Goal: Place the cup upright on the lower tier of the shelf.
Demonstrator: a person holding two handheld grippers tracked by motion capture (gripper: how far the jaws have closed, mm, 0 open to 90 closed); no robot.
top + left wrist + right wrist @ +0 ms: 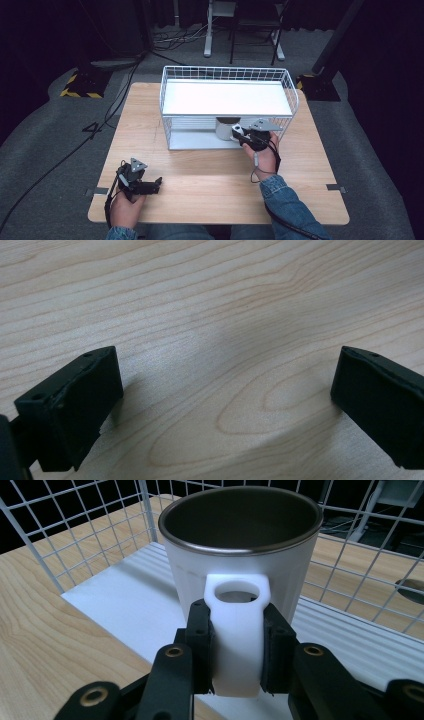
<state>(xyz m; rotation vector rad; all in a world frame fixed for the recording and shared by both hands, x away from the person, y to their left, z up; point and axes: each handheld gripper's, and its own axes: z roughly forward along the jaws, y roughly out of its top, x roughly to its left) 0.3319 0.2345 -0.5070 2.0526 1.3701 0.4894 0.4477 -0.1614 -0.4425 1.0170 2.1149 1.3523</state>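
Item one, the mug [240, 555]: white body, dark metal-looking lining, upright, with its white handle [237, 635] turned toward my right gripper [236, 645]. Location: on the lower white shelf [125, 605] of the wire rack [170, 85], near the front opening; in the high view the mug [225, 128] sits beneath the upper shelf [227, 97], right of centre. Item two, right gripper: its jaws are closed on the handle, one black pad on either flank, the handle's top loop standing clear above them. The hand [264, 152] behind it reaches in from the table side of the rack. Item three, left gripper [145, 186]: parked low over the bare wooden table [210, 305] at the near left, well apart from the rack, its jaws spread wide with nothing between them. Status, as I judge it: the grasp on the handle is made, and the mug looks either freshly placed on the lower shelf or about to be drawn out; I cannot tell which from this moment. I also cannot tell whether the base rests on the shelf or is lifted slightly. Remaining, in either case: a release and withdrawal, or a lift clear of the wire front without catching the rim on the upper shelf. Surroundings: grey carpet, cables, a chair beyond.
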